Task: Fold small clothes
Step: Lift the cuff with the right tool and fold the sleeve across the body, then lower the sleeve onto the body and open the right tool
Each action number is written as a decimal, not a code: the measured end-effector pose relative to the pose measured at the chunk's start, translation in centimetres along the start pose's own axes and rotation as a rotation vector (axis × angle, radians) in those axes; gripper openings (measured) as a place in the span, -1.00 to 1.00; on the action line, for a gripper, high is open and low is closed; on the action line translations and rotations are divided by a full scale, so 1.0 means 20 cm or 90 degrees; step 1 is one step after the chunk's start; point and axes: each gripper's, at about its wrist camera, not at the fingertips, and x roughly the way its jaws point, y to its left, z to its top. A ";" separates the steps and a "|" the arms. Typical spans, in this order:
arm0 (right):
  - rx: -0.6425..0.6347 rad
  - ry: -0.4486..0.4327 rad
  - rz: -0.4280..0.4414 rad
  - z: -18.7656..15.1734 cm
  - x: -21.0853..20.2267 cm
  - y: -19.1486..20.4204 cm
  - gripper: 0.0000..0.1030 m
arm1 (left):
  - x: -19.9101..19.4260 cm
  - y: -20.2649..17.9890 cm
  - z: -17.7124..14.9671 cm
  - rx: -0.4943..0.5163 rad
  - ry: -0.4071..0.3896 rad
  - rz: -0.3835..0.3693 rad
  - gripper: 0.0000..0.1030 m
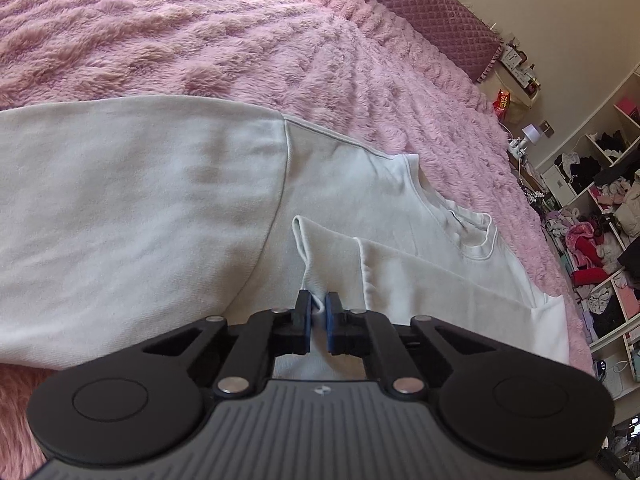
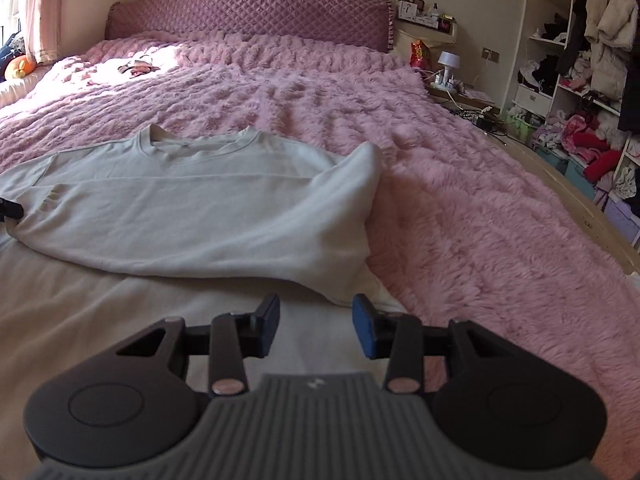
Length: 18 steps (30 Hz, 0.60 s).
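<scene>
A white long-sleeved sweatshirt (image 2: pixel 192 208) lies on the pink furry bedspread (image 2: pixel 460 184), neck towards the headboard. One sleeve is folded across the chest, its cuff (image 1: pixel 320 256) at the left. My left gripper (image 1: pixel 319 320) is shut on the cuff end of that sleeve. It also shows as a black tip at the left edge of the right wrist view (image 2: pixel 10 208). My right gripper (image 2: pixel 316 330) is open and empty, just above the sweatshirt's body near its right side. The other sleeve (image 1: pixel 132 216) spreads out wide in the left wrist view.
A quilted purple headboard (image 2: pixel 248 12) stands at the far end. A nightstand with a lamp (image 2: pixel 446 64) and open shelves full of clothes (image 2: pixel 580 92) line the right side. A small crumpled item (image 2: pixel 136 66) lies far up the bed.
</scene>
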 end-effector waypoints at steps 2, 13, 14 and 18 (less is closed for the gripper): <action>-0.004 -0.002 -0.011 0.00 0.02 0.01 -0.21 | -0.07 -0.01 0.01 0.004 -0.029 -0.012 -0.89; -0.125 0.005 -0.062 -0.01 0.14 0.13 -0.22 | -0.17 0.11 -0.04 -0.025 -0.024 0.045 -0.89; -0.133 0.010 -0.067 -0.01 0.16 0.13 -0.22 | -0.13 0.13 -0.07 -0.027 -0.003 0.059 -0.89; -0.130 0.028 -0.080 0.00 0.16 0.13 -0.21 | -0.10 0.19 -0.10 -0.041 0.012 0.062 -0.71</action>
